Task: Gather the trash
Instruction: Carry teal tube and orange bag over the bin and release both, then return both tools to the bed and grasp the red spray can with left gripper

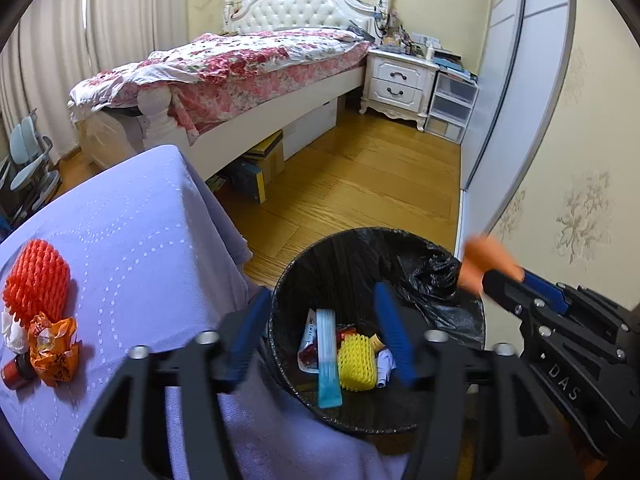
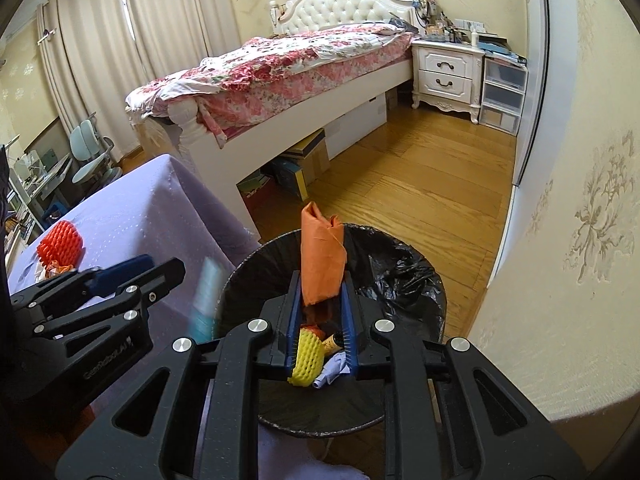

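Observation:
A black-lined trash bin (image 1: 420,256) stands on the floor beside the purple-clothed table (image 1: 132,248). In it lie a yellow foam net (image 1: 356,364), a blue packet (image 1: 328,364) and wrappers. My left gripper (image 1: 320,340) is open and empty above the bin. My right gripper (image 2: 320,284) is shut on an orange paper piece (image 2: 322,248) over the bin (image 2: 404,276); it also shows blurred in the left wrist view (image 1: 490,264). A red foam net (image 1: 36,280), an orange wrapper (image 1: 54,354) and a small bottle (image 1: 16,372) lie on the table.
A bed (image 1: 248,76) with a floral quilt stands behind, boxes (image 1: 260,168) under it. A white nightstand (image 1: 396,80) and plastic drawers (image 1: 452,104) stand at the far wall. A wardrobe and wall (image 1: 560,160) run along the right.

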